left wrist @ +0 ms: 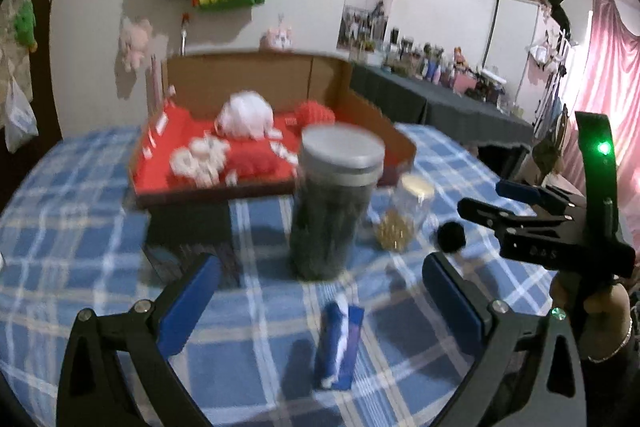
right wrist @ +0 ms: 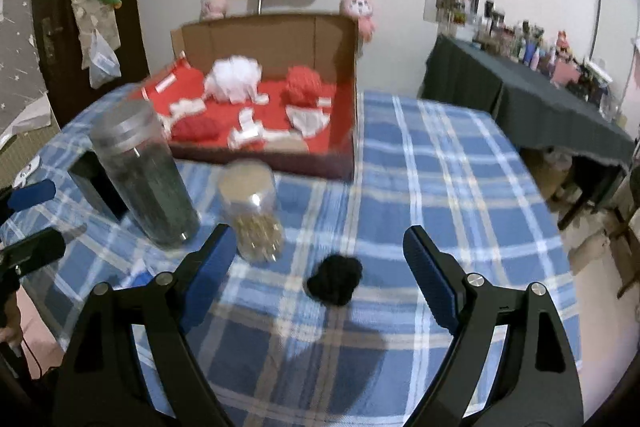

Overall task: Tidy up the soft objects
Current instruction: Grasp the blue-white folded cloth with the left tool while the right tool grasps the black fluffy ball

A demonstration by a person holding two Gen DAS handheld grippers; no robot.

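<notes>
A blue and white soft item (left wrist: pixel 340 343) lies on the blue plaid tablecloth (left wrist: pixel 80 247). My left gripper (left wrist: pixel 320 291) hovers over it, open, with neither pad touching it. A black soft ball (right wrist: pixel 335 279) rests on the cloth in the wide gap of my right gripper (right wrist: pixel 320 263), which is also open and clear of it. The same black ball (left wrist: pixel 452 235) shows near the right gripper (left wrist: pixel 492 201) in the left wrist view. Behind stands a cardboard box (right wrist: pixel 352 131) lined in red, holding several white and red soft items (right wrist: pixel 234 81).
A tall jar with dark contents (left wrist: pixel 336 203) and a small jar of gold bits (left wrist: pixel 404 215) stand between the box and the grippers. The left gripper (right wrist: pixel 36 223) shows at the left edge. A dark-draped side table (right wrist: pixel 540 107) is at right.
</notes>
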